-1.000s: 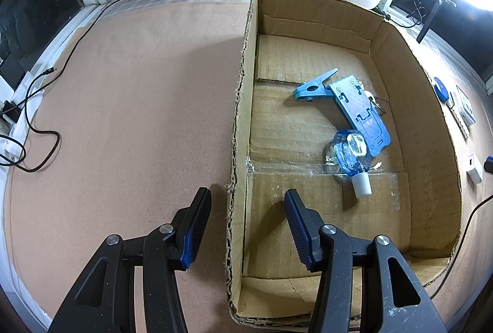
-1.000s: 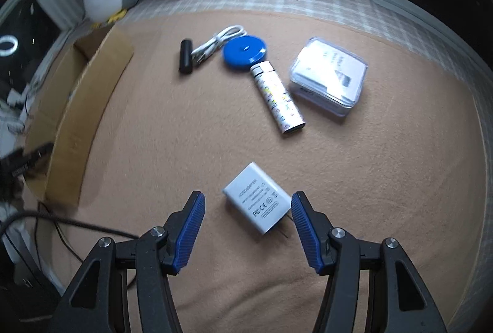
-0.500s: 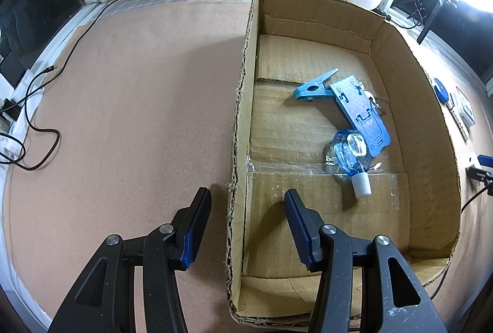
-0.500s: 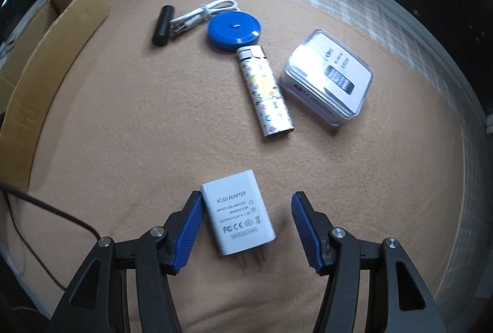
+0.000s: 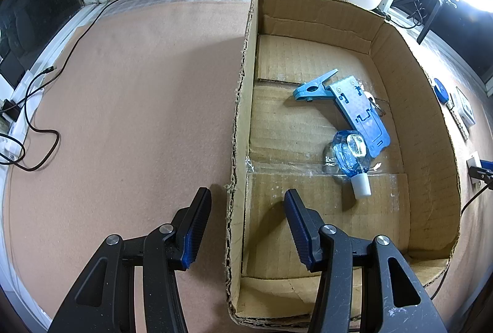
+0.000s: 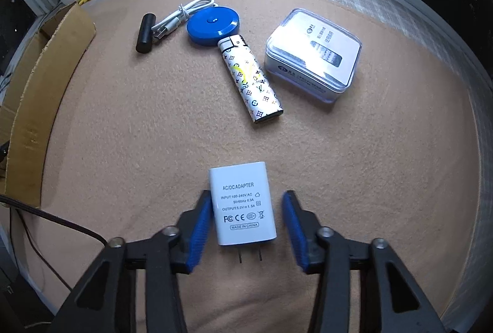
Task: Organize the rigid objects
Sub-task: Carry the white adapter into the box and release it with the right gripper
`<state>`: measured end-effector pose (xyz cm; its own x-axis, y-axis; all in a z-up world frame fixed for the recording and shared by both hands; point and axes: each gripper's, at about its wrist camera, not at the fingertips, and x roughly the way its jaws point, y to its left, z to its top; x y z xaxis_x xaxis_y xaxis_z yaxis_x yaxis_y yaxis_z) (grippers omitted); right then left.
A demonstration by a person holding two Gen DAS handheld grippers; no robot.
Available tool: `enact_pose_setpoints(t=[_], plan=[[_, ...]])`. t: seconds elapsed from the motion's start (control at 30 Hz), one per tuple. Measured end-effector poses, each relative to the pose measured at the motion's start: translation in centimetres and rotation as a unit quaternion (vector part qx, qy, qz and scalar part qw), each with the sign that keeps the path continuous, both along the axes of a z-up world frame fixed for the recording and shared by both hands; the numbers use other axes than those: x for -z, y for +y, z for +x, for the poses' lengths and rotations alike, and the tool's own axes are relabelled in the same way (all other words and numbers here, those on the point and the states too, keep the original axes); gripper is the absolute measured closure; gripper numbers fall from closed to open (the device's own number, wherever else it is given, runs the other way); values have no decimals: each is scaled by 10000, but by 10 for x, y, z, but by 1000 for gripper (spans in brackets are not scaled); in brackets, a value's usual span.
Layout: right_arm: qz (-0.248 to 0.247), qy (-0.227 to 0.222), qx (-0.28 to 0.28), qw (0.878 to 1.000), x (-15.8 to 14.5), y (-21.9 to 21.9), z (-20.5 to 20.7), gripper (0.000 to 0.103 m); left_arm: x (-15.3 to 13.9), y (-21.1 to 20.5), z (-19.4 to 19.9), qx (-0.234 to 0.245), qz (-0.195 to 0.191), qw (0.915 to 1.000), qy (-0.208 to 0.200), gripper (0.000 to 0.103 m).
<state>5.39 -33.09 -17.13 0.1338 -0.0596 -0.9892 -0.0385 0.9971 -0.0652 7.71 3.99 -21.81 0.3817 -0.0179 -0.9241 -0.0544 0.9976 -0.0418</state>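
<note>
The left tongs (image 5: 246, 194) stand apart, empty, astride the left wall of the cardboard box (image 5: 431, 123), where a blue clip (image 5: 357, 108) and a small blue bottle (image 5: 351, 154) lie. The right tongs (image 6: 246, 200) have just been closing around the white adapter (image 6: 242, 203), which lies flat on the tan mat (image 6: 138, 132); the left pad touches it, the right pad stands clear

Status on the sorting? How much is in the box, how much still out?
Done: blue clip, blue bracket and small bottle lie in the cardboard box. In hand: the right gripper has just been closing its jaws around the white adapter, not yet clamped. Remaining on the mat: lighter, blue disc, clear case, black cylinder.
</note>
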Motion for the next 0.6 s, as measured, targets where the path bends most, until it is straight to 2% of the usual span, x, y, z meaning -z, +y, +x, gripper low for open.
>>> enact_pose_setpoints(t=[0.07, 0.3, 0.6], plan=[[-6, -33, 18, 10000, -2, 1, 0, 71, 0, 0, 0, -2, -8, 10000, 2, 49], [71, -347, 173, 9992, -19, 2, 7, 71, 0, 0, -1, -4, -1, 10000, -7, 49], [415, -1245, -198, 9912, -77, 61, 30, 71, -1, 0, -1, 3, 11, 10000, -13, 49]])
